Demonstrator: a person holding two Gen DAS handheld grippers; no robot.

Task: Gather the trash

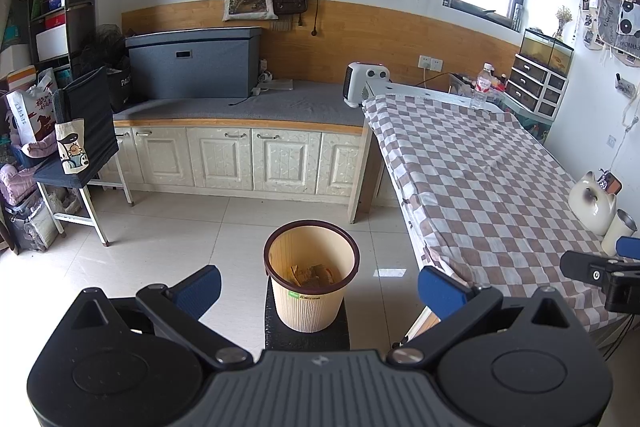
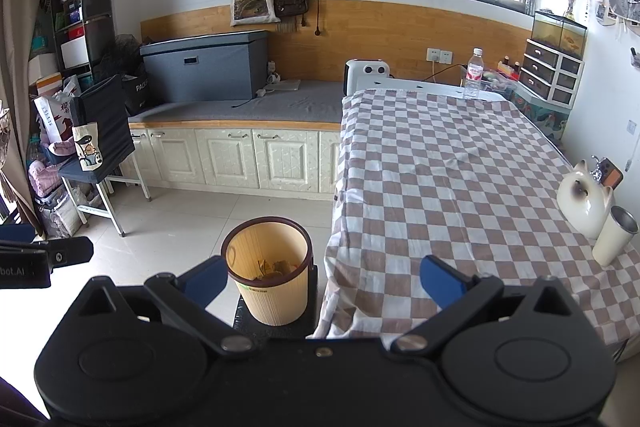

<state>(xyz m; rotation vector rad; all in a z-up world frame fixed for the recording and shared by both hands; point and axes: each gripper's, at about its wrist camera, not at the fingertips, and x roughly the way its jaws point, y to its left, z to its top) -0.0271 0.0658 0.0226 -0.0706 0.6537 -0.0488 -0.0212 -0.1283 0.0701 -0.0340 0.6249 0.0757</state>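
Both claws, the left gripper (image 1: 320, 289) and right gripper (image 2: 326, 279), are hanging spread wide and empty. A beige ribbed plastic bin with a dark brown rim (image 1: 311, 285) is sitting on a black block (image 1: 306, 331) beside the checkered table (image 1: 492, 187), holding brownish paper scraps (image 1: 314, 274).

I see open floor (image 1: 168, 247) left of the bin (image 1: 311, 287), bare cloth (image 2: 460, 187) across the table, cat vase (image 2: 585, 201) and cup (image 2: 614, 235) crowding its right edge
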